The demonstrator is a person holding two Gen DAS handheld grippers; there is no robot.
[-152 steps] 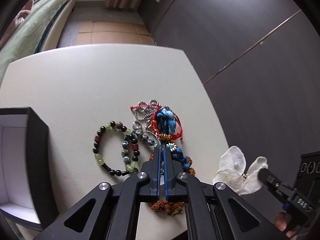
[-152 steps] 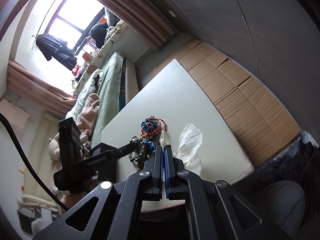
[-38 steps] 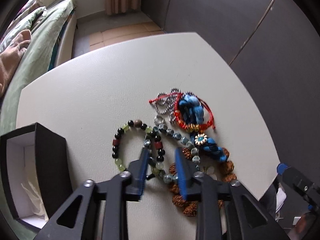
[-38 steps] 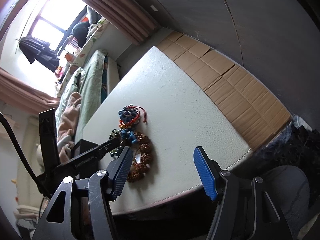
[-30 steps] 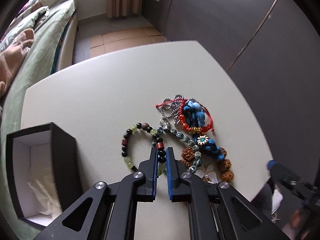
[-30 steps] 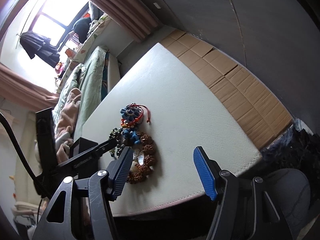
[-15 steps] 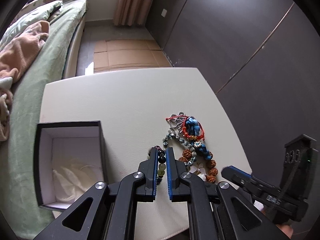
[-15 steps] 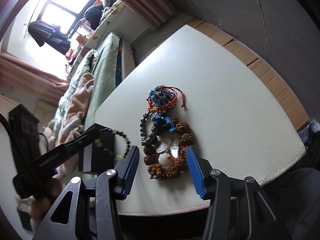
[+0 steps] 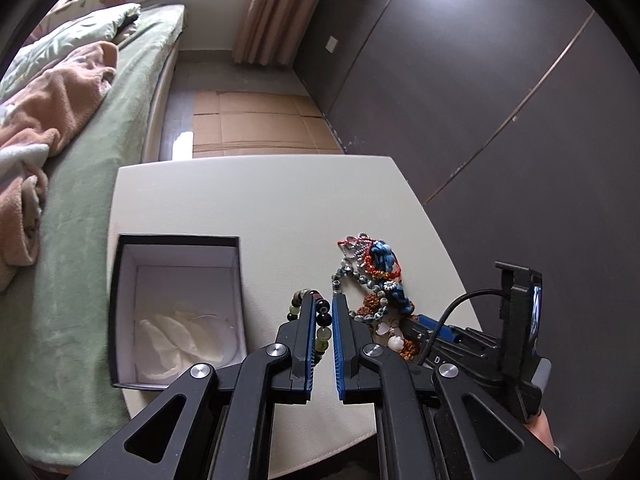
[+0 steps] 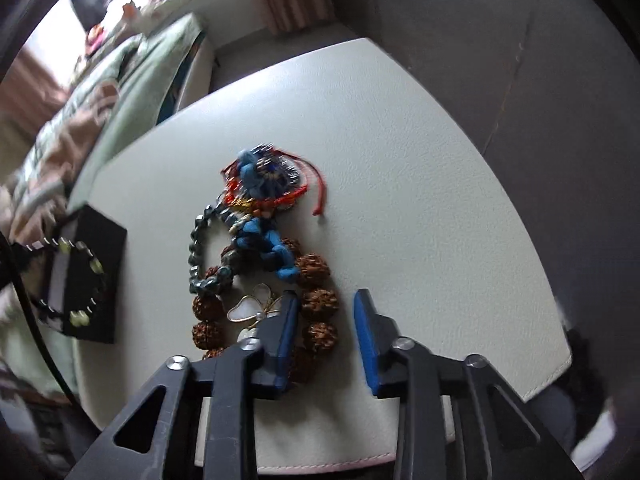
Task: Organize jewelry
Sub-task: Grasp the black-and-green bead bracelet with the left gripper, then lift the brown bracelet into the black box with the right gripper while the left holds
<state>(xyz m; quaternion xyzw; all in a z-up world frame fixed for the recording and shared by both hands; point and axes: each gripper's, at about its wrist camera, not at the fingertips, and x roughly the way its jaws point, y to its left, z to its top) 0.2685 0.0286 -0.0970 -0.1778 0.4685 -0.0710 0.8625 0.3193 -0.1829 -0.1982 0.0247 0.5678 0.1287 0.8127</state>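
My left gripper [image 9: 321, 302] is shut on a black, green and red beaded bracelet [image 9: 322, 321] and holds it above the white table, just right of the open black box [image 9: 116, 292]. In the right wrist view that bracelet [image 10: 86, 280] hangs in front of the box [image 10: 108, 280]. The jewelry pile lies right of the box: a blue and red knotted bracelet [image 10: 260, 184], a grey bead bracelet [image 10: 198, 248], a brown seed bracelet [image 10: 316, 300] and a white butterfly piece [image 10: 252, 306]. My right gripper [image 10: 325, 300] is open and empty, low over the brown seed bracelet.
The box holds white translucent petals [image 9: 188, 336] on its white lining. A bed with green cover [image 9: 80, 160] runs along the table's left side. A dark wall [image 9: 500, 80] stands to the right. The table's near edge [image 10: 320, 464] is close below my right gripper.
My left gripper shut on the beaded bracelet and lifted it off the table, up and back toward the box. My right gripper moved in over the pile and narrowed somewhat.
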